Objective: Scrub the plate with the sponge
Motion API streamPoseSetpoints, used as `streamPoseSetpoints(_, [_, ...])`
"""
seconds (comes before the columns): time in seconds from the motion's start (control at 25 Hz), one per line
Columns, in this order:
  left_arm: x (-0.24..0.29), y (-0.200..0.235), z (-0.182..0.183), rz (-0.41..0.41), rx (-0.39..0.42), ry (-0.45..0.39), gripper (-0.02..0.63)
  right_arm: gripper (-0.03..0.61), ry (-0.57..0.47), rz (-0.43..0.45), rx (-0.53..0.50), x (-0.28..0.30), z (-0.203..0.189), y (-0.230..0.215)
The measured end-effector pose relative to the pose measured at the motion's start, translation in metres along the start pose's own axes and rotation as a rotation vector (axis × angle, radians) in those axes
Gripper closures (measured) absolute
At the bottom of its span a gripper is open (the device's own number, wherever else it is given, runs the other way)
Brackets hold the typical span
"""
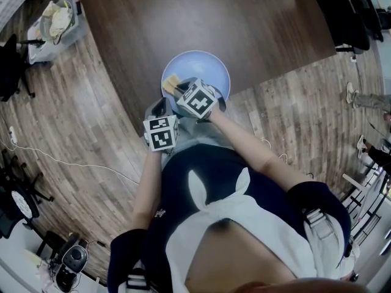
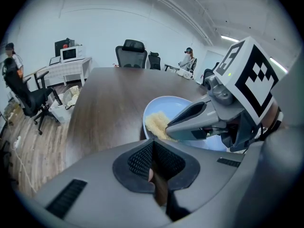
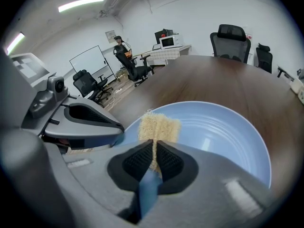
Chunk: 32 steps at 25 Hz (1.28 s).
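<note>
**Right gripper (image 3: 154,146) pinching the sponge (image 3: 159,126) on the blue plate (image 3: 223,132)**
The right gripper's jaws are closed onto the lower end of the yellow sponge. The sponge's free end lies against the plate's inner surface, near its left rim. The plate rests on the dark wooden counter (image 1: 183,17), close to the near edge. The left gripper (image 2: 153,151) has its jaws pressed together with nothing identifiable between them, and sits just beside the plate's near-left rim.

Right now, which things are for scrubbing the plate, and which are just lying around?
For the job: plate, sponge, right tool gripping the sponge.
Just around: office chair, microwave, whiteboard, plastic box on the floor.
</note>
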<state>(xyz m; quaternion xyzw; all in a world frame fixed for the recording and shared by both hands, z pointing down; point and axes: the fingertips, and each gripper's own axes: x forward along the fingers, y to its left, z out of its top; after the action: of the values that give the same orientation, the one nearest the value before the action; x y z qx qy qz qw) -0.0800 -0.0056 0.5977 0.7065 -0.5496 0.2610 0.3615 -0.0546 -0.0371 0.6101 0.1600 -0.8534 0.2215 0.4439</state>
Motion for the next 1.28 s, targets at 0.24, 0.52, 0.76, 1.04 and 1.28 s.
streamPoseSetpoints(0.24, [0.001, 0.000, 0.003, 0.000, 0.006, 0.003, 0.611, 0.557, -0.006, -0.021, 0.011, -0.001, 0.006, -0.012])
streamPoseSetpoints(0.52, [0.002, 0.002, 0.003, 0.000, 0.007, 0.004, 0.611, 0.557, -0.017, -0.043, 0.037, 0.000, 0.013, -0.027])
streamPoseSetpoints(0.76, [0.004, 0.005, 0.007, 0.002, 0.007, 0.006, 0.611, 0.557, -0.012, -0.053, 0.061, 0.000, 0.016, -0.041])
streamPoseSetpoints(1.04, [0.006, 0.000, 0.009, 0.007, 0.014, 0.008, 0.611, 0.557, -0.016, -0.076, 0.072, -0.003, 0.014, -0.056])
streamPoseSetpoints(1.28, [0.005, 0.003, 0.009, 0.010, 0.013, 0.010, 0.611, 0.557, -0.016, -0.114, 0.111, -0.008, 0.013, -0.070])
